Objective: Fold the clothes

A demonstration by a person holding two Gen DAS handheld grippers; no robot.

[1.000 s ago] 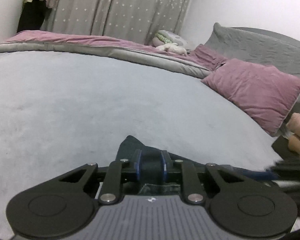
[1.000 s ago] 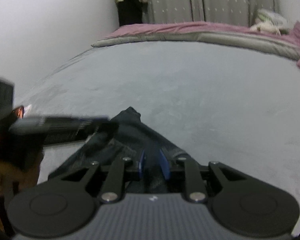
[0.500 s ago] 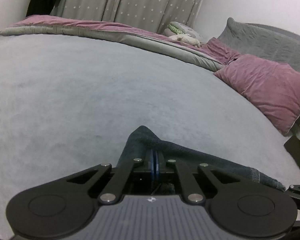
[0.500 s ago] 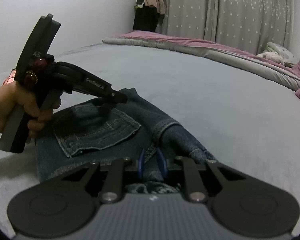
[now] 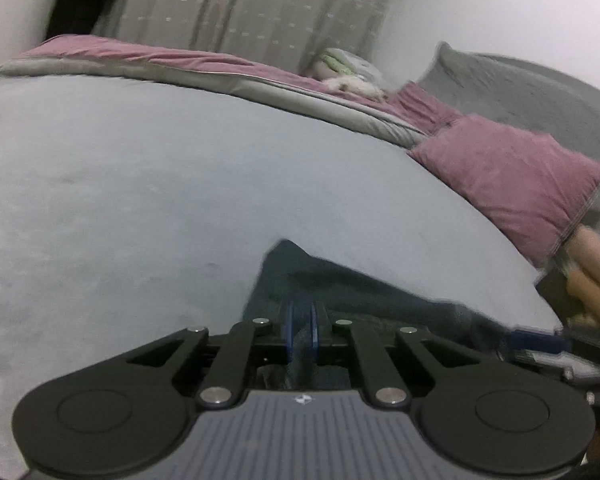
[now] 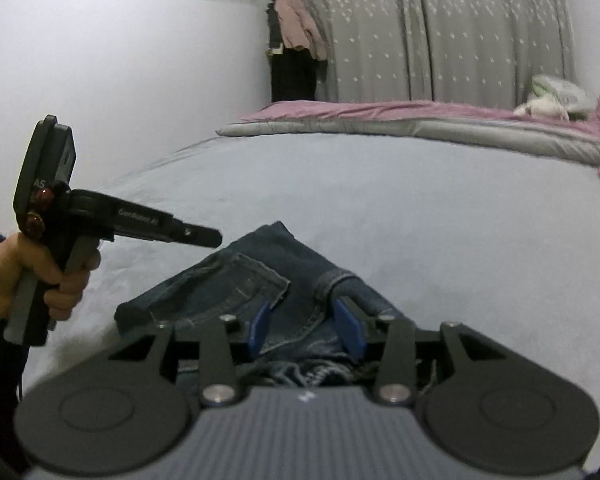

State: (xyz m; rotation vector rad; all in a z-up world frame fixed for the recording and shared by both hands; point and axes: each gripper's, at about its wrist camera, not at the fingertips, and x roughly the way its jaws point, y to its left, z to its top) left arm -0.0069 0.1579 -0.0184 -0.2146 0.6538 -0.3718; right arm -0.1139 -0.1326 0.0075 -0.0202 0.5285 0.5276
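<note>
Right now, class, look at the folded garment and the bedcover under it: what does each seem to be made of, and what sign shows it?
Folded garment: looks like dark blue denim, matte, with pale contrast stitching around a patch pocket and a frayed edge. Bedcover: seems a soft, matte grey fabric with a faint fuzzy nap, perhaps fleece or plush; the blur leaves the weave unclear.

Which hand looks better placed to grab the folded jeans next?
Probably the right. The right gripper has just been opening its jaws, which now straddle the near edge of the jeans without pressing. The left gripper is shut and hovers beside them.
</note>
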